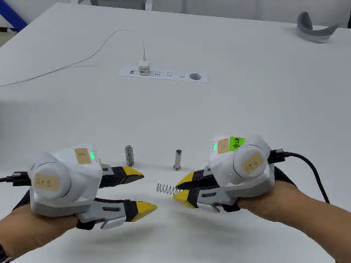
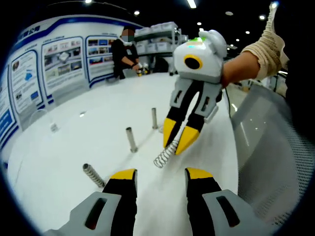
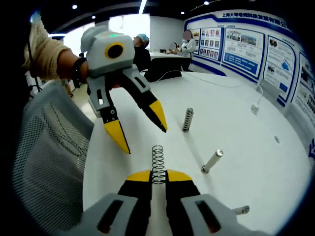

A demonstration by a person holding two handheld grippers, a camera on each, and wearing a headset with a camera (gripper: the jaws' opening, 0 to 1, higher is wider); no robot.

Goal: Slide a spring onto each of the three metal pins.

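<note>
the right gripper [image 1: 184, 189] has its yellow-tipped jaws closed tight on one end of a loose spring [image 1: 164, 189]. the rest of the coil sticks out past the tips toward the left gripper [image 1: 140, 190]. in the right gripper view the spring [image 3: 157, 162] runs straight forward from between the pinched tips. whether its free end touches the white counter [image 1: 247, 98] i cannot tell.

the left gripper has its jaws spread wide apart with nothing between them, and it points at the right gripper across a small gap. in the left gripper view the right gripper [image 2: 181, 142] comes down from above with the spring hanging from its tips.

just beyond the two grippers one pin [image 1: 129, 155] stands upright on the counter with a fitted spring [image 3: 187, 119] already over it. a bare pin [image 1: 177, 160] stands upright beside it, a little apart, near the right gripper's tips. the left gripper view shows a third pin [image 2: 154, 118], also bare, farther along the same row.

well back on the counter lies a power strip [image 1: 170, 74] with a white plug [image 1: 144, 68] in it. a thin cable [image 1: 82, 60] trails off to the left. a grey band [image 1: 315, 28] sits at the far right corner.
</note>
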